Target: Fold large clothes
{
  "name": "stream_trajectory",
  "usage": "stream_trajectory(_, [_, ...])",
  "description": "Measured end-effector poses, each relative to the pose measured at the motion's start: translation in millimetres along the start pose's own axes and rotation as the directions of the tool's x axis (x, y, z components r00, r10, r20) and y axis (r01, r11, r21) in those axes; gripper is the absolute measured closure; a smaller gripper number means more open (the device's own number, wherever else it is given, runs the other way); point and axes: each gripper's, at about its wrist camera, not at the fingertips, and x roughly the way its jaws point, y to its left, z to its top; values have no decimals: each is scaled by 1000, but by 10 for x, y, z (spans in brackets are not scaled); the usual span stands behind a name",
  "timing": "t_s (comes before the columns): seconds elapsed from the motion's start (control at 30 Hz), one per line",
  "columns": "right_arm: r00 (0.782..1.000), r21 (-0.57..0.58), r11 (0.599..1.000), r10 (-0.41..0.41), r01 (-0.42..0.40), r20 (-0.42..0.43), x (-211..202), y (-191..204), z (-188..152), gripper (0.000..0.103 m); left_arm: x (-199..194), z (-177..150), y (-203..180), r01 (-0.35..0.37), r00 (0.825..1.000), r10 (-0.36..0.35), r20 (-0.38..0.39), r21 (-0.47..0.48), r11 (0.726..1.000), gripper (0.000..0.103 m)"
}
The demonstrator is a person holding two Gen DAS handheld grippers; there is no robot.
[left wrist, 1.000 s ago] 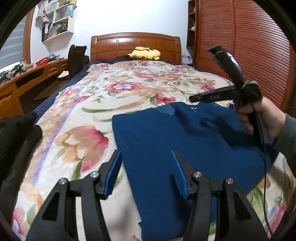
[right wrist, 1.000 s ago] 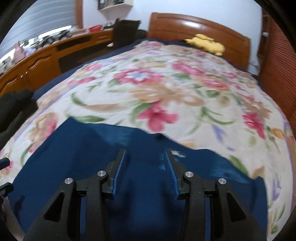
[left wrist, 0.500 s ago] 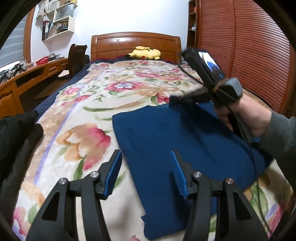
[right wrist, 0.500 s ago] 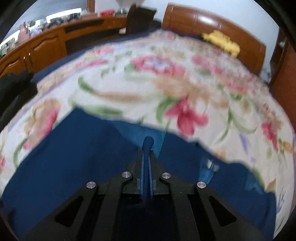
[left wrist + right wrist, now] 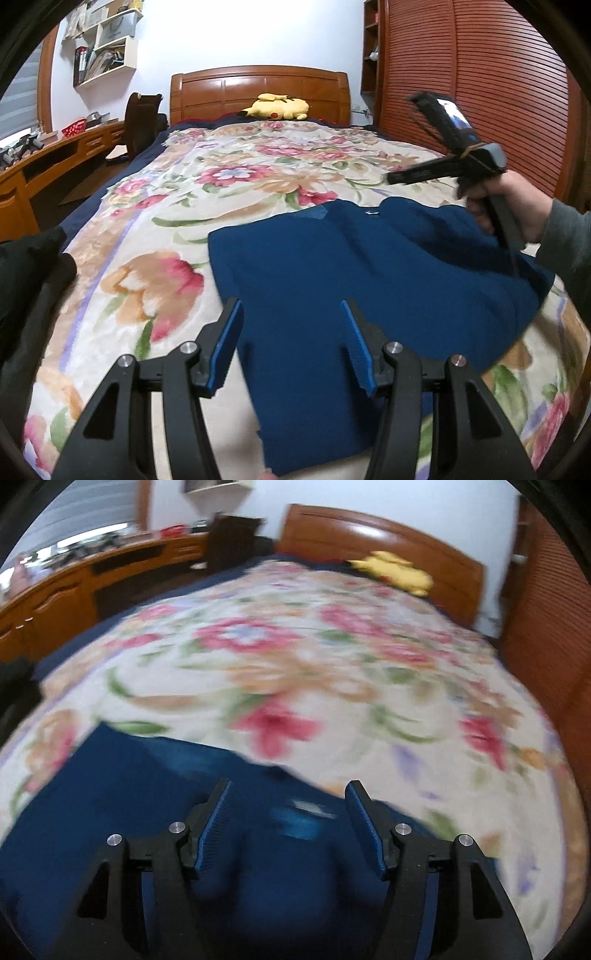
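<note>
my right gripper [image 5: 288,805] just popped its jaws apart, nothing pinched between them, and it's hovering over the far edge of the blue garment [image 5: 332,288]. left gripper [image 5: 291,332] is half spread and empty above the near left edge. the garment lies flat on the floral bedspread [image 5: 221,177], long axis running left to right across the bed, collar end pointing toward the headboard [image 5: 258,88]. lots of bare blanket beyond it and to the left.

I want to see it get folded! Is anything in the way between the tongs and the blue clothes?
Nothing visible is. The left tongs stand open right above the near part of the blue garment, and the right tongs, which have just been opening, hang over its far edge with nothing gripped. Only the flowery blanket lies around it.
</note>
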Motion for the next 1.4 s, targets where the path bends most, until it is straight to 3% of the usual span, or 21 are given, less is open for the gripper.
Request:
stream_trajectory(0.17, [985, 110, 985, -123, 136, -121, -24, -905, -448, 39, -11, 3, -151, 36, 999, -36, -3, 17, 999, 50])
stream_trajectory(0.37, [978, 252, 960, -73, 122, -198, -33, -1464, -970, 41, 13, 4, -350, 78, 997, -78, -13, 34, 996, 50])
stream_trajectory(0.47, [982, 289, 954, -17, 73, -190, -43, -1528, -1096, 54, 18, 15, -428, 92, 996, -91, -15, 43, 995, 50])
stream_trajectory(0.53, [987, 296, 955, 19, 29, -160, -77, -1530, -1110, 93, 18, 21, -481, 97, 995, -96, -14, 45, 994, 50])
stream_trajectory(0.57, [989, 280, 959, -9, 51, -150, -115, -1511, -1109, 98, 18, 24, -494, 98, 995, -97, -15, 46, 994, 50])
stream_trajectory(0.67, [989, 261, 959, -81, 112, -126, -210, -1511, -1094, 100, 34, 26, -547, 100, 995, -99, -17, 55, 993, 50])
stream_trajectory(0.8, [988, 258, 958, -94, 122, -121, -343, -1468, -1112, 100, 30, 22, -593, 102, 995, -101, -16, 64, 993, 50])
stream_trajectory(0.9, [992, 239, 964, -102, 117, -74, -592, -1379, -1132, 96, 26, 17, -625, 104, 995, -104, -13, 71, 992, 50])
stream_trajectory(0.97, [994, 225, 969, -100, 107, -42, -773, -1291, -1176, 83, 18, 11, -646, 108, 994, -107, -14, 75, 991, 50])
stream_trajectory(1.03, [996, 224, 971, -85, 85, -13, -933, -1211, -1242, 45, 2, 4, -683, 115, 993, -115, -14, 81, 990, 50])
stream_trajectory(1.07, [997, 225, 971, -80, 77, 6, -1049, -1149, -1305, 40, -7, 1, -702, 119, 993, -118, -13, 85, 989, 50])
stream_trajectory(1.4, [999, 208, 978, -27, 21, 24, -1491, -733, -1859, 30, -12, -40, -993, 177, 984, -175, -31, 115, 977, 50])
